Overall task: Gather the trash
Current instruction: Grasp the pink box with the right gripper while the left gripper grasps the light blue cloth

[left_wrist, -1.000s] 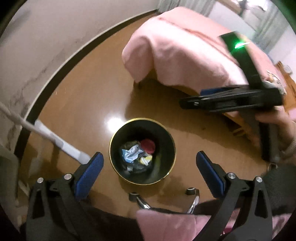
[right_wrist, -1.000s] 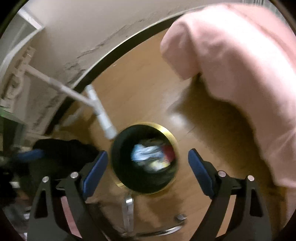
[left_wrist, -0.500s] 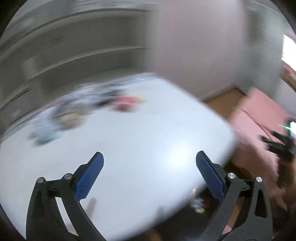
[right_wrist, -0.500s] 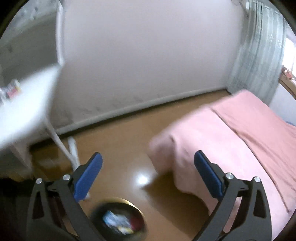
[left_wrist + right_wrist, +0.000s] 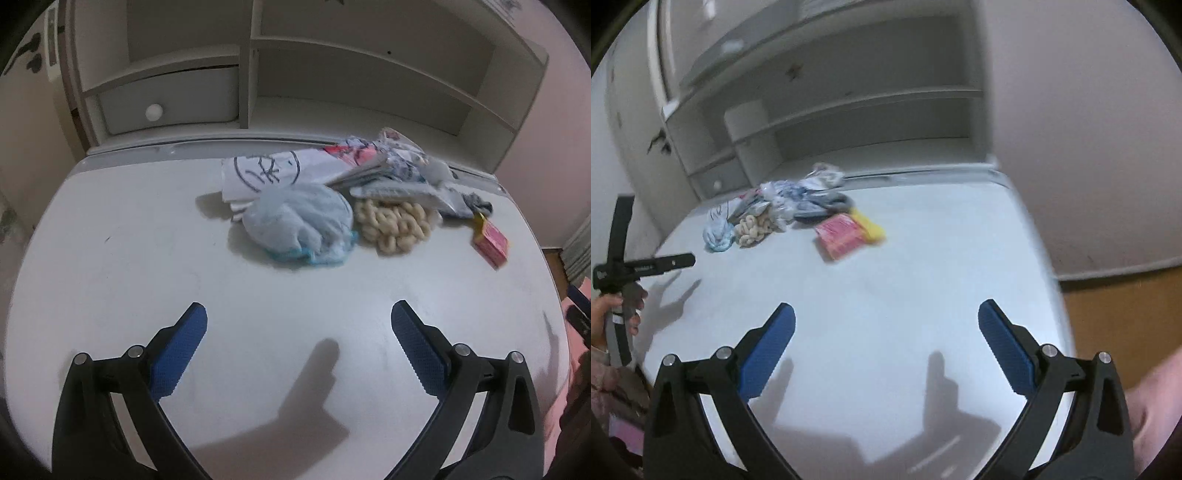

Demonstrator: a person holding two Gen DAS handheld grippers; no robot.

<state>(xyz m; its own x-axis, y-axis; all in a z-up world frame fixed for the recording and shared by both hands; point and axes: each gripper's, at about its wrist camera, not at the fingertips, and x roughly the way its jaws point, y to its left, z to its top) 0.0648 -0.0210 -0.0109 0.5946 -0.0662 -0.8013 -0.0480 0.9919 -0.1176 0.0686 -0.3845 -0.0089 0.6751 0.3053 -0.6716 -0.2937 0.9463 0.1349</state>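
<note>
Tongs (image 5: 298,317) gaping, white desk (image 5: 110,280), shelves (image 5: 369,70)

White desk (image 5: 110,295), shelf hutch (image 5: 255,92) at far edge; pale wall (image 5: 1089,129) right, brown floor (image 5: 1126,314) below.

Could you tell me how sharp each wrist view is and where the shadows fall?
Left wrist view: fairly sharp, pile of trash legible, gripper shadow on the white desk. Right wrist view: motion-blurred, the pink packet smeared, shadows on the desk; both bulge with fisheye distortion.
</note>
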